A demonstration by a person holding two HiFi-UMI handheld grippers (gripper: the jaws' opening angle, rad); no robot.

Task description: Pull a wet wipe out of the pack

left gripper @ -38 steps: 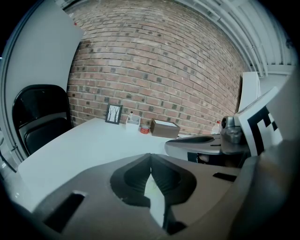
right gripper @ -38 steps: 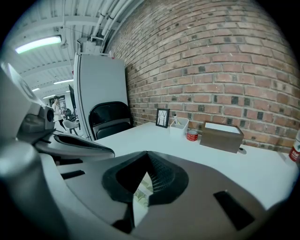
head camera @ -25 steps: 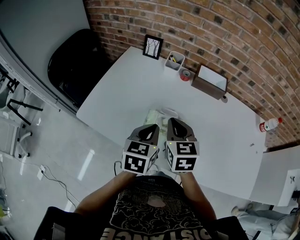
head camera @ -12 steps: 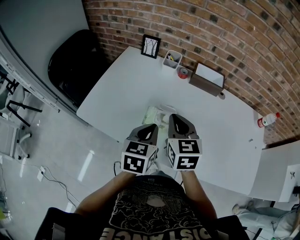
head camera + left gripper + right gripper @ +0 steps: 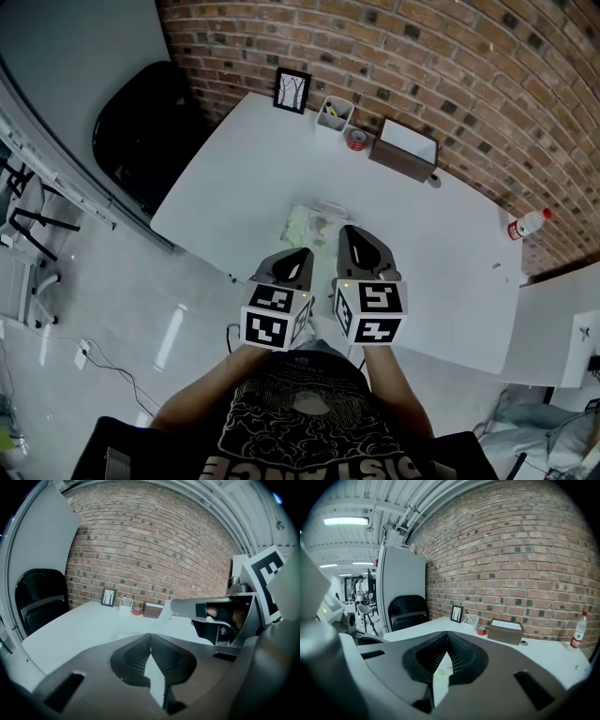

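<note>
In the head view a pale green wet wipe pack (image 5: 302,225) lies flat on the white table (image 5: 441,244), near its front edge. A white wet wipe (image 5: 329,210) sticks up from the pack's right side. My right gripper (image 5: 349,231) hovers just right of it, jaws shut. The left gripper view shows a thin white strip, the wet wipe (image 5: 163,617), running from the right gripper's tip down toward the pack. My left gripper (image 5: 304,254) hangs shut and empty just in front of the pack. Its jaws (image 5: 150,634) meet with only table behind them. The right gripper's jaws (image 5: 446,635) also meet.
Along the brick wall stand a framed picture (image 5: 292,90), a white pen cup (image 5: 333,114), a red tape roll (image 5: 356,140) and a brown box (image 5: 403,150). A small bottle (image 5: 525,225) lies at the table's right. A black chair (image 5: 141,131) sits off the left end.
Both grippers have drawn back toward me from the pack, so more of the pack shows. The white wipe now stands out at the pack's right side.
</note>
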